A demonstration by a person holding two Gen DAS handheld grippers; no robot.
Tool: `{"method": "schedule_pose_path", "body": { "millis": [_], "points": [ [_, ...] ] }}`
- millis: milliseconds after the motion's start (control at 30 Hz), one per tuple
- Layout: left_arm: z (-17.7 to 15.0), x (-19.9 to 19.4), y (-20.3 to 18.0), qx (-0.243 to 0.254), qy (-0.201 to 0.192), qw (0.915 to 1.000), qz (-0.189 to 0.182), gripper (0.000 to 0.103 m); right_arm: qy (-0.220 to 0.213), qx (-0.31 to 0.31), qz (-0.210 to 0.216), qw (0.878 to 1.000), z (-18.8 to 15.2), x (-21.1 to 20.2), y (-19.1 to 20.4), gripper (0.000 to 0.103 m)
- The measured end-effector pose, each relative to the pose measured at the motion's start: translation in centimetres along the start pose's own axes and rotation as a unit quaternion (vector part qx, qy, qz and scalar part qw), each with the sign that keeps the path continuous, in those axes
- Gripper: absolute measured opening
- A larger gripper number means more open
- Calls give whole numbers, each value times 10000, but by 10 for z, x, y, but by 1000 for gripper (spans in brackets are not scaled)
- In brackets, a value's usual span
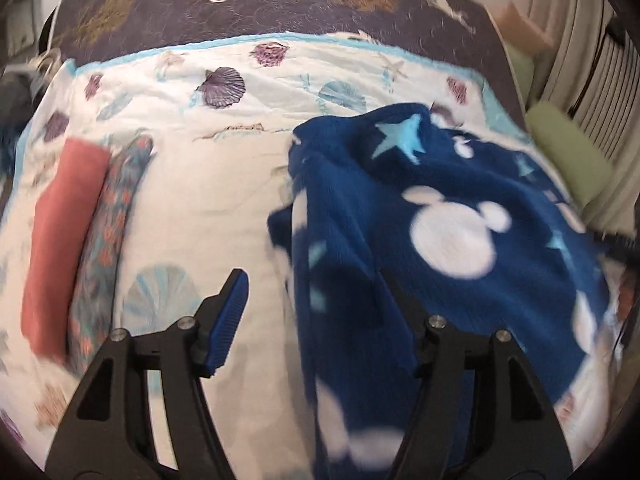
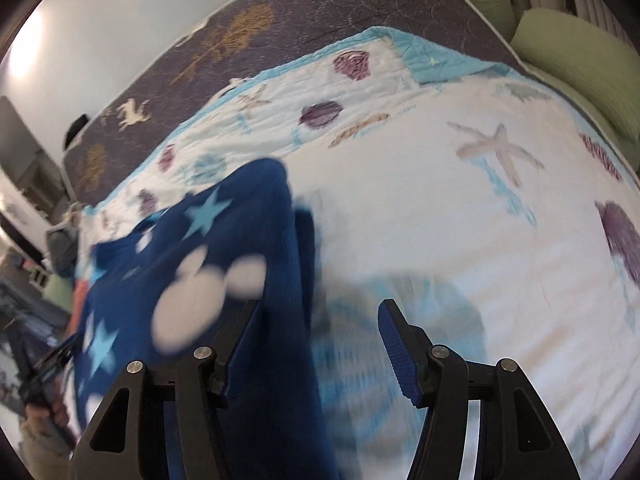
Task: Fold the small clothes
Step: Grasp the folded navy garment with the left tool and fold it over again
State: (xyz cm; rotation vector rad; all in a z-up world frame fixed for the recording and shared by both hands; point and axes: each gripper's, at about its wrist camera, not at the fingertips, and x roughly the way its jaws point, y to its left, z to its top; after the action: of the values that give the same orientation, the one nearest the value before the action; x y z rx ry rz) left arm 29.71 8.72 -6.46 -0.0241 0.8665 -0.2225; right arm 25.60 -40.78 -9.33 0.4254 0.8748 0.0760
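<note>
A navy fleece garment (image 1: pixel 440 208) with white mouse heads and light blue stars lies rumpled on the white seashell quilt (image 1: pixel 208 184). In the left wrist view my left gripper (image 1: pixel 316 312) is open; its left pad (image 1: pixel 228 320) is bare and the fleece drapes over its right finger. In the right wrist view the same garment (image 2: pixel 192 264) hangs over the left finger of my right gripper (image 2: pixel 320 340), which is open; its right pad (image 2: pixel 396 348) is bare. The frames are motion-blurred.
A folded rust-red cloth (image 1: pixel 64 240) and a folded patterned cloth (image 1: pixel 112 232) lie side by side at the quilt's left. A dark deer-print mattress (image 1: pixel 280 4) borders the far side. Green cushions (image 2: pixel 576 64) sit at the right.
</note>
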Motion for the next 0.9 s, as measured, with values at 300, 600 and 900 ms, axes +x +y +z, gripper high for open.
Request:
{"method": "schedule_pose_path", "body": {
  "millis": [300,600,900],
  "points": [
    [-96,-30,-15,-152,771,9925,-935,75,716,411,1269,9885,-94,-49,-19,81],
    [-93,-9,-2,-1742,560,9655,-1854,80,663,1125,1799,9750,-80,-7,8,85],
    [-90,-58,-18,-1963,-103,9592,-2034,26,-242,1138,1236,9855,-69,-42,36,13]
  ]
}}
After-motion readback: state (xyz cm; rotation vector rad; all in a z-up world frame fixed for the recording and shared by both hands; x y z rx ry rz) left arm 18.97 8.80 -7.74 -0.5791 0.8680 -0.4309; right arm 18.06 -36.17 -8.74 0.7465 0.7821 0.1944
